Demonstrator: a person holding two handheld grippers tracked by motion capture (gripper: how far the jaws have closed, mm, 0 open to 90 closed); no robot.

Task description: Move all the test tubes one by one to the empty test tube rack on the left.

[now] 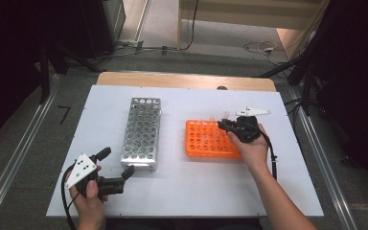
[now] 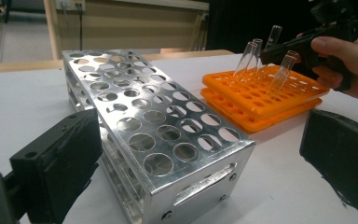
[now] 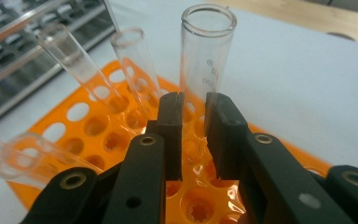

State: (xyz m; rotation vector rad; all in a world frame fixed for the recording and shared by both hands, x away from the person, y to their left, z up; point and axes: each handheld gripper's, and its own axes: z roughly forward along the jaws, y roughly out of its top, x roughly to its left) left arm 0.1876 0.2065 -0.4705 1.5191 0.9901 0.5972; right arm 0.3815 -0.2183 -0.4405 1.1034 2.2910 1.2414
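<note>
Right tongs point(image 3: 194, 135) seemingly pinch a glass tube point(image 3: 205, 60), base hidden; left tongs point(image 2: 200, 158) gape empty.

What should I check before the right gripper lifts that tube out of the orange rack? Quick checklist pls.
1. Right gripper jaws closed on the clear tube: ok, both jaws sit against its sides.
2. Tube upright in the grip: ok.
3. Neighbouring tubes clear of the jaws: cannot tell, they lean close by.
4. Orange rack flat on the table: ok.
5. Metal rack holes free to receive: ok, the visible holes are empty.
6. Left gripper steadying the metal rack: not ok, jaws open, not clamped on it.
</note>
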